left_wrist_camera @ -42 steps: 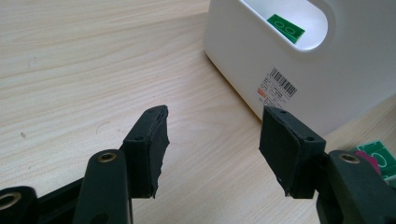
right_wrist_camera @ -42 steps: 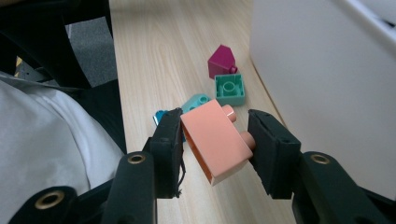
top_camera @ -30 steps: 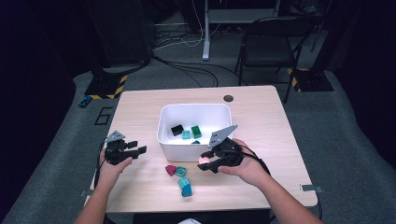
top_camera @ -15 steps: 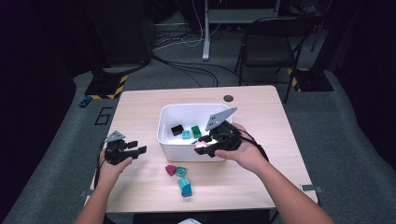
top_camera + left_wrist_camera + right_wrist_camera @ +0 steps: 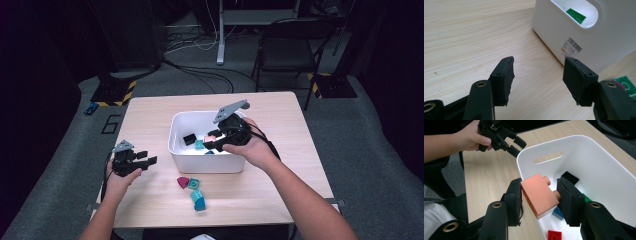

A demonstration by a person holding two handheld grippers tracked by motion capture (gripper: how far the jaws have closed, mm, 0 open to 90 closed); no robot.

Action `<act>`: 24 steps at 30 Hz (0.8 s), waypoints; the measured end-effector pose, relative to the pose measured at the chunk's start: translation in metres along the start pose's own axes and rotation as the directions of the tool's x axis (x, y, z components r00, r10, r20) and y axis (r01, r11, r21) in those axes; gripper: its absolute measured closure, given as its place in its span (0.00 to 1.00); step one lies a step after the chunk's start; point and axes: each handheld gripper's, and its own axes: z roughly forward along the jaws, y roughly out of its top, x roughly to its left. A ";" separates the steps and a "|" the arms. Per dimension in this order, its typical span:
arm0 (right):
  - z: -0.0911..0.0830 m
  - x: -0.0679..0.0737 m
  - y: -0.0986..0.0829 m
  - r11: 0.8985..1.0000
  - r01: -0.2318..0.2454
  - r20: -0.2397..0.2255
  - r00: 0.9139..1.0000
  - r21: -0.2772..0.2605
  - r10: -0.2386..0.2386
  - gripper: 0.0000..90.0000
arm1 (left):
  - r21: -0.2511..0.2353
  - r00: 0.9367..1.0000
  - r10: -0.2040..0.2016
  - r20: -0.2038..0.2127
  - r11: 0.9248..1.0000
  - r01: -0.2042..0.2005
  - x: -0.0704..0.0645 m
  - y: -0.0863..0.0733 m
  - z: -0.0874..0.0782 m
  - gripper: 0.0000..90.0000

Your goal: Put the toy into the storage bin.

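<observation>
I have the right hand-held gripper [image 5: 539,197] over the white bin [image 5: 599,152], centre of the frame, jaws clamped on a salmon brick [image 5: 539,195] with its studs against the right pad. This looks like the drop step: next I'd spread the jaws so it falls among the bricks inside. My left hand-held gripper [image 5: 537,80] waits wide open and empty at lower left, above the table [image 5: 461,37].
</observation>
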 end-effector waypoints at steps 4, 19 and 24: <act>0.004 -0.005 0.007 1.000 -0.007 0.013 1.000 -0.004 0.007 0.62 | 0.002 1.000 0.004 0.000 1.000 -0.004 0.000 0.000 0.001 0.46; 0.036 -0.023 0.025 1.000 -0.023 0.036 0.999 0.003 0.023 0.62 | 0.004 1.000 0.002 0.004 1.000 -0.002 0.001 0.000 0.002 0.46; 0.050 -0.029 0.028 1.000 -0.027 0.047 0.999 0.009 0.026 0.62 | 0.003 1.000 0.001 0.006 1.000 -0.001 0.001 0.000 0.002 0.46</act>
